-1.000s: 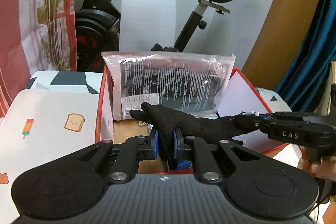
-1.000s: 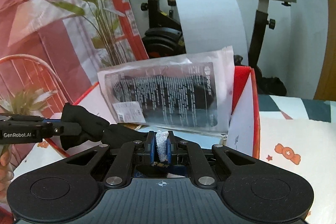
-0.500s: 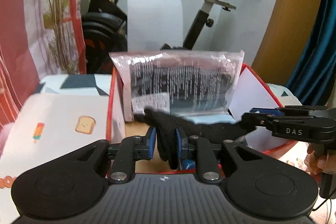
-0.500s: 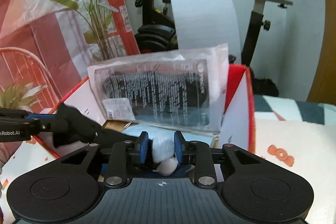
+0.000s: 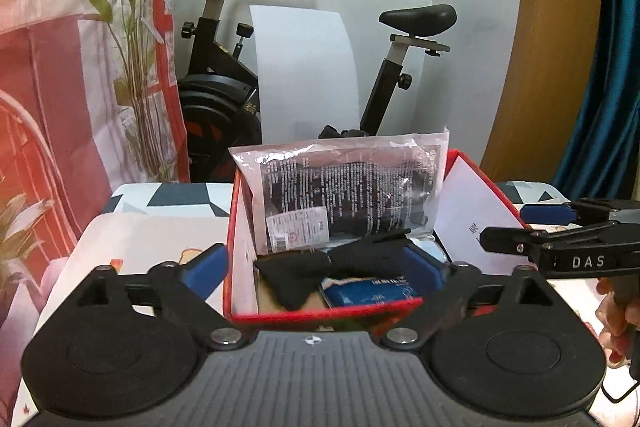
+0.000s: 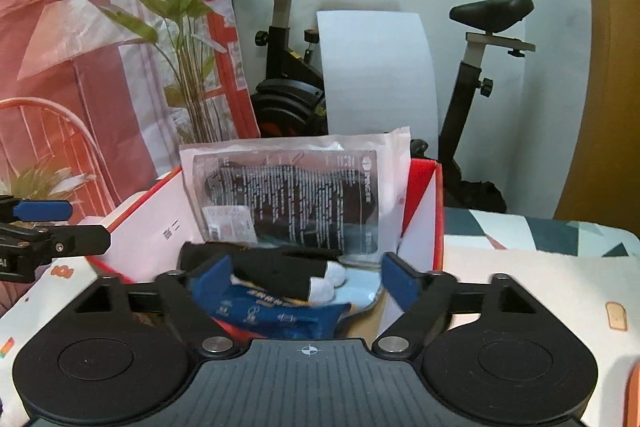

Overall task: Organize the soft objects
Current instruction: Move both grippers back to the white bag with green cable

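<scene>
Inside the red box (image 5: 316, 313), the black glove (image 5: 320, 271) lies free between both opening tongs (image 5: 316, 267).

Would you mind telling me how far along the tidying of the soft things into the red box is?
Done: the black glove lies in the red box beside the clear packet and blue pouch. In hand: nothing; the left gripper and right gripper are opening, pads clear of the glove. Left: no other loose soft item shows.
</scene>
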### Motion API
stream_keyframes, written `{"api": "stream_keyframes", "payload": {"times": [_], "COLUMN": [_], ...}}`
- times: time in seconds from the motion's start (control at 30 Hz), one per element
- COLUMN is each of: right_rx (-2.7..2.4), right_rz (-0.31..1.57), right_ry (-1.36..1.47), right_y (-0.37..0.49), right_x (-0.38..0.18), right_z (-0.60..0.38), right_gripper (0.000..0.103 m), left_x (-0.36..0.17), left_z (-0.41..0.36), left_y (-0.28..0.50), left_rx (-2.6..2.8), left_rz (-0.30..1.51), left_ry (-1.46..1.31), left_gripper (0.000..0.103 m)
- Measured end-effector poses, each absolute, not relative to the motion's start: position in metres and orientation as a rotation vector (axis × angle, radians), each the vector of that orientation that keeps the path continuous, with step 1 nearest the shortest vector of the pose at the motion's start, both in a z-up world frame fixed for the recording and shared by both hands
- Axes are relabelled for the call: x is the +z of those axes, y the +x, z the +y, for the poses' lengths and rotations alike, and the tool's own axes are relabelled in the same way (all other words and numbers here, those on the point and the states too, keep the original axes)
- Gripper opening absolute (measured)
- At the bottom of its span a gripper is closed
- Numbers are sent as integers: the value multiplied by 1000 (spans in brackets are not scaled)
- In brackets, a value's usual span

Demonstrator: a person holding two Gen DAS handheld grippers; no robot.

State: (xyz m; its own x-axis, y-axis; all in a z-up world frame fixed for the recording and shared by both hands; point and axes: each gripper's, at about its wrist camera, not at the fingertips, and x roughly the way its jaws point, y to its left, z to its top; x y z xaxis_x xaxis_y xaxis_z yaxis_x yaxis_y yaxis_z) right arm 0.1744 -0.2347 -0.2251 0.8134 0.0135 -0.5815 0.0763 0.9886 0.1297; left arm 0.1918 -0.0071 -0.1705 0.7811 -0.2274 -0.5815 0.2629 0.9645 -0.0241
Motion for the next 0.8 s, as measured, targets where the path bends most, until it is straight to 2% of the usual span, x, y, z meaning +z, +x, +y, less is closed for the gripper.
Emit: {"api": "stream_keyframes", "payload": {"times": [0.13, 0.2, 0.8], "right_rx": [-45, -46, -77], "right_rz": [613, 616, 704], "right_ry": [140, 145, 186], "right_y": [158, 150, 100], "right_x": [-224, -224, -241], "right_z": [-228, -225, -204], "right_gripper": [100, 103, 103], "left_x": [-172, -174, -194], "left_z": [-8, -9, -1], "left_y": [178, 170, 110], "left_rx": [-255, -242, -198], "left_rz": [633, 637, 676], "left_ry": [49, 50, 11], "left_gripper": [103, 103, 103]}}
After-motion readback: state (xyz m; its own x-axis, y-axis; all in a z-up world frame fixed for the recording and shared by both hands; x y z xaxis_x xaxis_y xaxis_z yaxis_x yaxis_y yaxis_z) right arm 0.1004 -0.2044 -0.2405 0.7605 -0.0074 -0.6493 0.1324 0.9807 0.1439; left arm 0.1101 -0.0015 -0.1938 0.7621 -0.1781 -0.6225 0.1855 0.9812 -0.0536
